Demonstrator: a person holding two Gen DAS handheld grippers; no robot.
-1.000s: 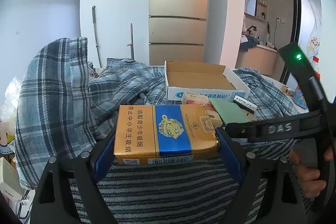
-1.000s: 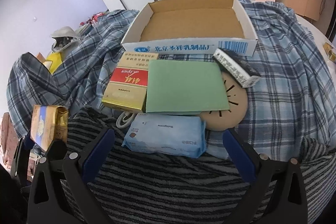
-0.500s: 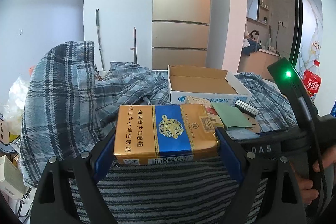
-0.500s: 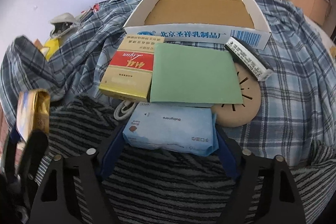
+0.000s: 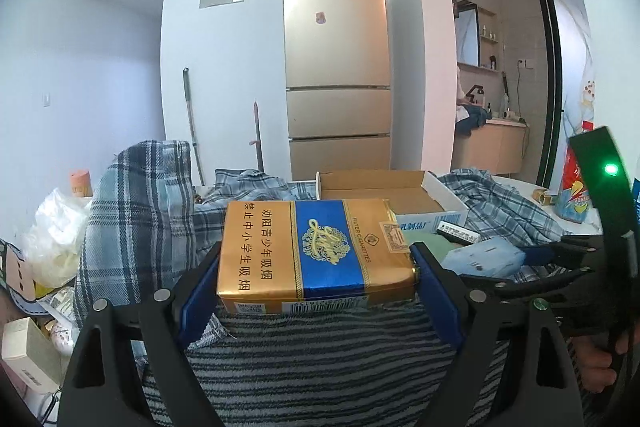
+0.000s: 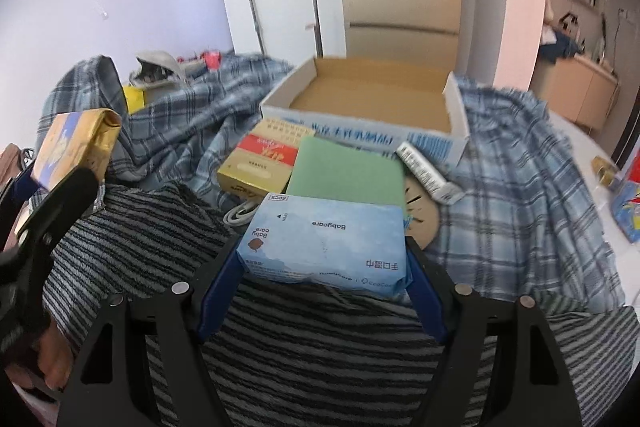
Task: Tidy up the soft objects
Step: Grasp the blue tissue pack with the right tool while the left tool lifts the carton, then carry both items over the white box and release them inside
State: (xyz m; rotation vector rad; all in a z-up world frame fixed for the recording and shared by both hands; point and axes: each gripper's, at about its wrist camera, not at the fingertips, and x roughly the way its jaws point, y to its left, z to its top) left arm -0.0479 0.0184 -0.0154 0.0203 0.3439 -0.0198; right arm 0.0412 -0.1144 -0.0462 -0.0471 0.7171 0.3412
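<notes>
My left gripper is shut on a gold and blue cigarette carton, held above the striped cloth; the carton also shows at the left of the right wrist view. My right gripper is shut on a light blue Babycare wipes pack, lifted off the cloth; the pack also shows in the left wrist view. An open cardboard box lies behind, empty inside.
A red and gold carton, a green pad, a round tan disc and a small white box lie on the plaid blanket before the cardboard box. A fridge stands behind. Clutter lies at left.
My right gripper closed on the wipes pack and lifted it off the cloth. Both grippers rose, and the left kept its hold on the cigarette carton.
</notes>
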